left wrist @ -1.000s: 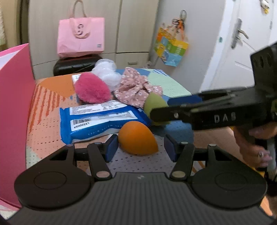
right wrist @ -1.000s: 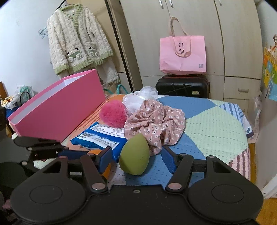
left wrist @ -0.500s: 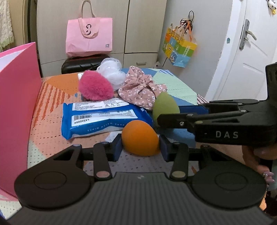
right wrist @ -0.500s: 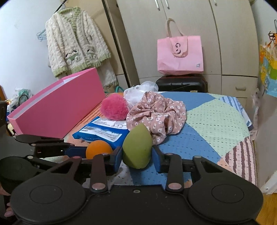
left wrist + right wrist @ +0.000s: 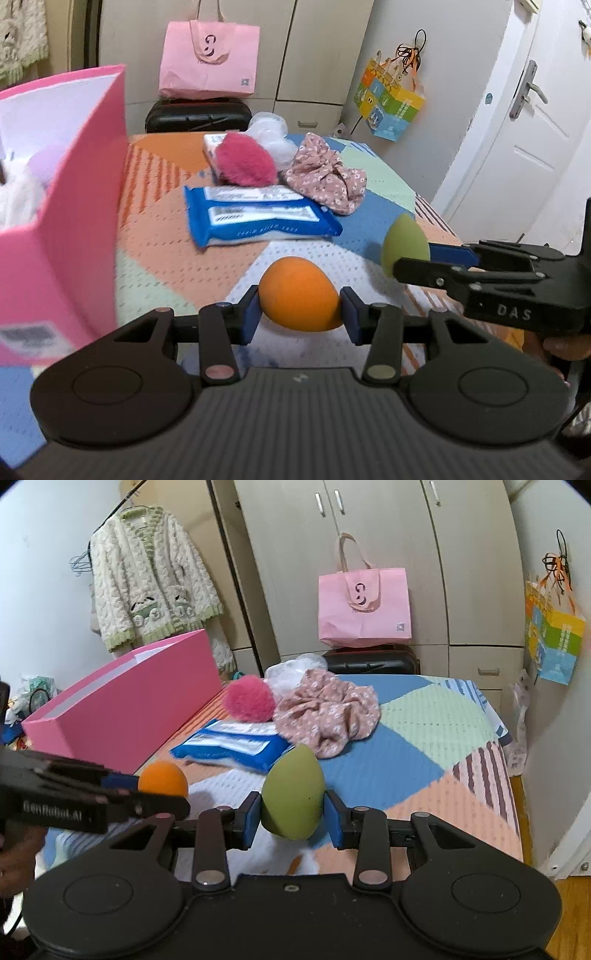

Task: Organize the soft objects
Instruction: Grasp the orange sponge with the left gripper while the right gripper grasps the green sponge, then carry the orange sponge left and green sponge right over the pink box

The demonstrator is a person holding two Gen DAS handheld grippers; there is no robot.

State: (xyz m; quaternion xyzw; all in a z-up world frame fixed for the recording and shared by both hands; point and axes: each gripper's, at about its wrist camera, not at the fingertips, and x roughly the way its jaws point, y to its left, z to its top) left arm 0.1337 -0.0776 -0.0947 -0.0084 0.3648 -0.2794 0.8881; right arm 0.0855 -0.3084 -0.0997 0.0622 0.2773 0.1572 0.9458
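My left gripper (image 5: 300, 312) is shut on an orange egg-shaped sponge (image 5: 297, 293) and holds it above the table. My right gripper (image 5: 292, 814) is shut on a green egg-shaped sponge (image 5: 293, 794), also lifted; it shows in the left wrist view (image 5: 404, 242) too. A pink fluffy puff (image 5: 245, 164), a floral scrunchie (image 5: 327, 179), a blue wipes pack (image 5: 255, 216) and a white plastic bundle (image 5: 267, 127) lie on the patchwork tablecloth (image 5: 159, 243). An open pink box (image 5: 70, 206) stands at the left with soft things inside.
A pink tote bag (image 5: 364, 607) sits on a black suitcase (image 5: 373, 661) behind the table. A knit cardigan (image 5: 151, 579) hangs on the left wall. A colourful bag (image 5: 391, 99) hangs by the white door (image 5: 517, 122).
Both grippers closed on their sponges and lifted them off the table. The left gripper has swung towards the pink box, and the right gripper has pulled back.
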